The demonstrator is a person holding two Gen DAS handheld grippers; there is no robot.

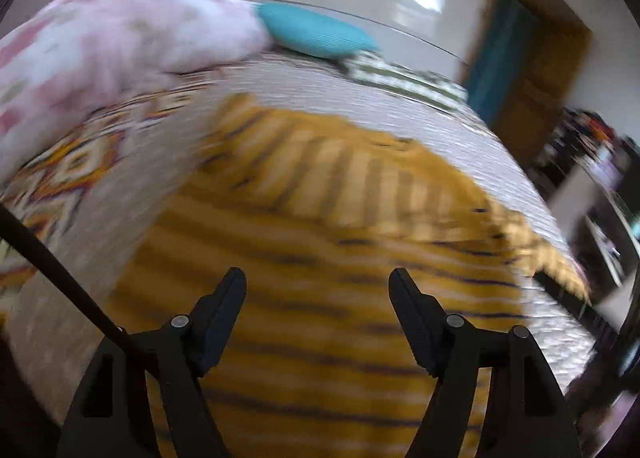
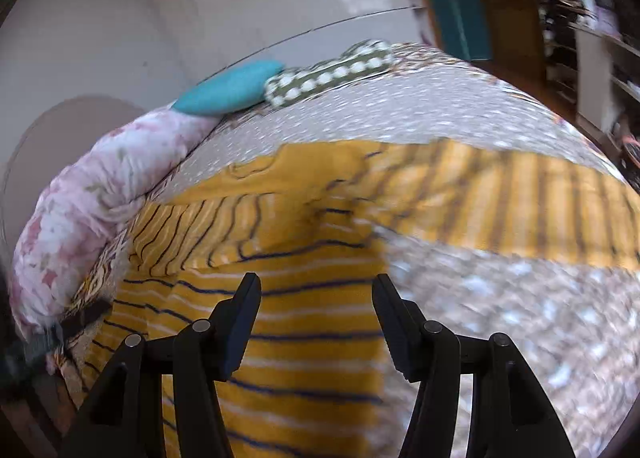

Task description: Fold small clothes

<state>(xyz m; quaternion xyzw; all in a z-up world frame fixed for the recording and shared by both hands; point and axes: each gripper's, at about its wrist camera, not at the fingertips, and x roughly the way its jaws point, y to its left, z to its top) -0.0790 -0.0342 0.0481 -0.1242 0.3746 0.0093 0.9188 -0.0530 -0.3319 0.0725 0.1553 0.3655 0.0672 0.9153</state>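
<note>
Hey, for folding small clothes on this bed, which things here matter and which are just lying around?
Part of the job:
- yellow striped shirt, spread on the bed
- left gripper, jaws open, empty
- right gripper, jaws open, empty

Just lying about:
- teal pillow
- green-and-white patterned pillow
- pink floral quilt
- speckled bedspread

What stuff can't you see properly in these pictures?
- Shirt, left wrist view: motion blur smears its stripes; its near end is cut off by the bottom edge.
- Shelves, right wrist view: blurred and small, so their clutter is unreadable.
- Shirt's right sleeve, right wrist view: its end runs off the edge.
</note>
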